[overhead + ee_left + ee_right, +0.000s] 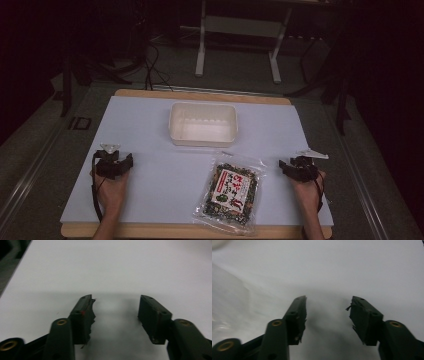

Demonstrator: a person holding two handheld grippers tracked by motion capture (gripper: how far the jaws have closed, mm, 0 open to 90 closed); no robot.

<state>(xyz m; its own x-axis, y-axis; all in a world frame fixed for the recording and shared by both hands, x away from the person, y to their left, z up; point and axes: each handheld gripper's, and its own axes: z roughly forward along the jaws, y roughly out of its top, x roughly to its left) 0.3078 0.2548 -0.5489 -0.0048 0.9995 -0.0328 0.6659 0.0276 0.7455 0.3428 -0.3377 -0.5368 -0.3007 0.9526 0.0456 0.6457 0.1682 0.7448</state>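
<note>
A clear packet of dried food with a red and white label [231, 194] lies flat on the white sheet [150, 130], near the front edge. Behind it stands a shallow white plastic tub [203, 124], nothing visible inside. My left gripper [114, 161] rests on the sheet at the left, a hand behind it. Its jaws stand apart in the left gripper view [116, 305] with bare sheet between them. My right gripper [295, 167] rests at the right, just right of the packet. In the right gripper view [327, 305] its jaws are also apart, with nothing between them.
The sheet covers a wooden table [200, 231] whose edge shows at front and back. Past the far edge, a white metal stand [239, 30] and dark cables lie on the grey floor. Dark shadow lies on both sides.
</note>
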